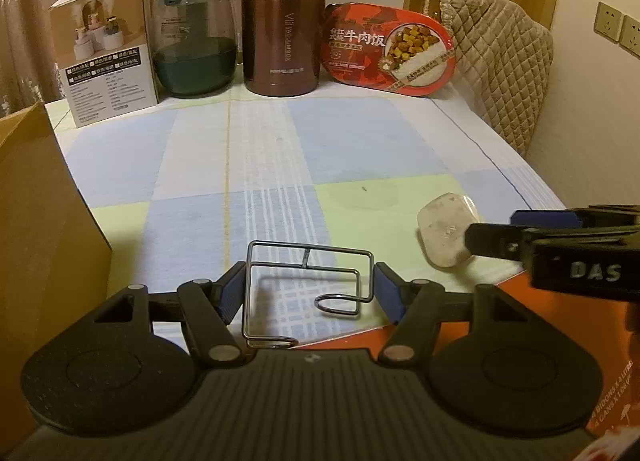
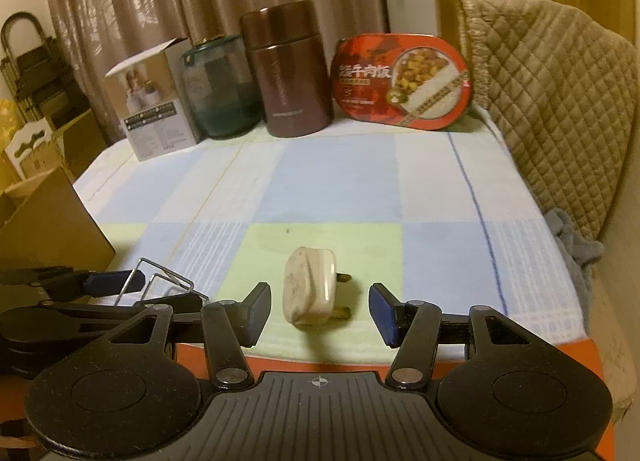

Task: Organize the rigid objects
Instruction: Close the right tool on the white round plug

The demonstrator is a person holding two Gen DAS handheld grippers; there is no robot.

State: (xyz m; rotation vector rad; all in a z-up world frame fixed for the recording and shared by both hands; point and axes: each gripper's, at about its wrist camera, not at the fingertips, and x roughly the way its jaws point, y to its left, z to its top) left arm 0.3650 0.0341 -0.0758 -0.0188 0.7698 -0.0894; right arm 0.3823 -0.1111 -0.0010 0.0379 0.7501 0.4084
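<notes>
A: What are the left gripper's (image 1: pixel 310 291) jaws doing?

B: Spread wide, with the bent wire rack (image 1: pixel 306 287) standing between the blue pads. Each pad sits just beside a wire upright; I cannot tell whether either one touches it. The rack rests on the checked cloth of the tabletop (image 1: pixel 340 133), its hooked end curling toward 4 o'clock.

A: And the right gripper (image 2: pixel 318 311)?

B: Its jaws are spread as well, pinching nothing. The whitish plug adapter (image 2: pixel 306 287) lies on a pale green square between the pads, nearer the left pad and clear of the right one. Two brass prongs stick out of it toward 3 o'clock.

A: How do the two tools sit relative to each other?

B: Side by side at the near edge. In the left wrist view the right gripper enters at 3 o'clock, with the adapter just beyond its fingertip. In the right wrist view the left gripper and rack appear at 9 o'clock.

A: What lies farther out?

B: At 12 o'clock, a row along the far edge: a white product box (image 2: pixel 154 123), a lidded glass jar (image 2: pixel 218 91) with a dark green base, a brown vacuum flask (image 2: pixel 290 71), and a red beef-rice meal tray (image 2: pixel 402 81) propped upright. A quilted beige chair cover (image 2: pixel 554 101) is at 2 o'clock, a brown cardboard box (image 1: pixel 36 237) at 9 o'clock, and an orange carton (image 1: pixel 576 345) under the grippers at 5 o'clock.
</notes>
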